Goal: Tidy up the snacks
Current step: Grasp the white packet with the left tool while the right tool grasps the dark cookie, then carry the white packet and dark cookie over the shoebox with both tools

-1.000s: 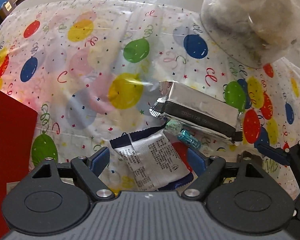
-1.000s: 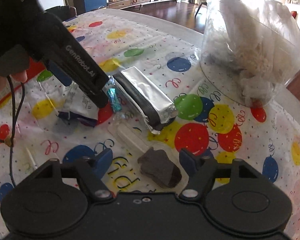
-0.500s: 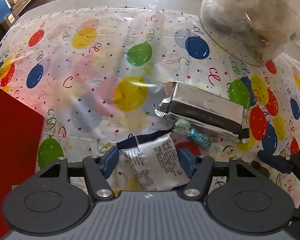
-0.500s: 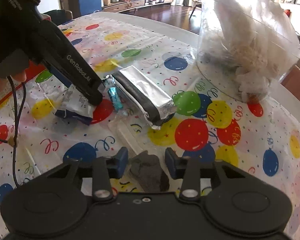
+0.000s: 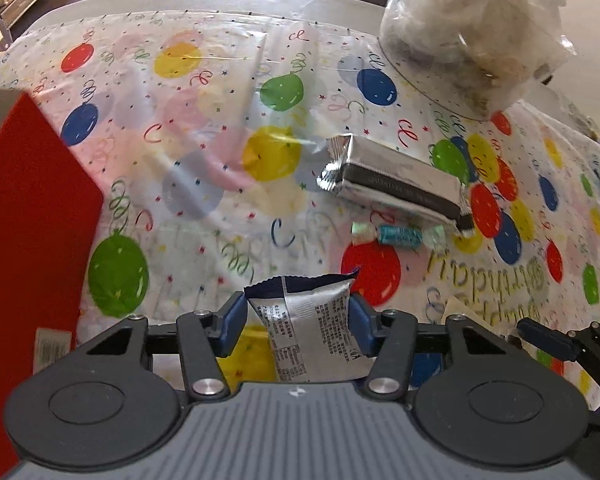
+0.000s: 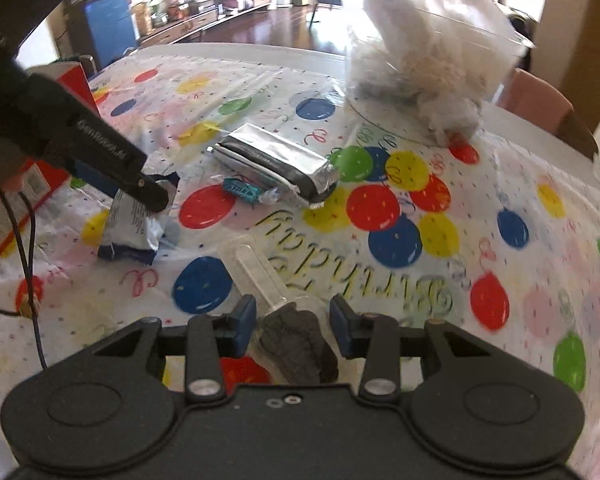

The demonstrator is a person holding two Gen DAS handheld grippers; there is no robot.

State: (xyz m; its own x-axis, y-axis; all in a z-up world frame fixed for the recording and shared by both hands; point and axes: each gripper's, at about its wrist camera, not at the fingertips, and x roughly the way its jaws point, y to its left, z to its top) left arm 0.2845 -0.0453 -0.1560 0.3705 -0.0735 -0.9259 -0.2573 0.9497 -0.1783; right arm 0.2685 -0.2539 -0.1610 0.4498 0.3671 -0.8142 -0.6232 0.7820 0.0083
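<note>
The left gripper has its blue pads pressed on either side of a white snack packet with dark blue edges and small print, lifted clear of the balloon-patterned tablecloth that covers the bench (seen from the right wrist camera, the packet hangs below the fingers with its lower edge close to the cloth). The right gripper is closed around a dark, lumpy snack in a clear wrapper, the wrapper's long transparent end sticking forward over the cloth.

Farther out on the bench lies a silver foil pack, and just beside its near edge sits a small teal twist-wrapped candy. Beyond them, toward the far right corner, stands a clear plastic bag stuffed with pale, crumpled contents. A red box rises along the left side of the bench, close to the left gripper. Past the bench edge there is dark wooden flooring and low furniture.
</note>
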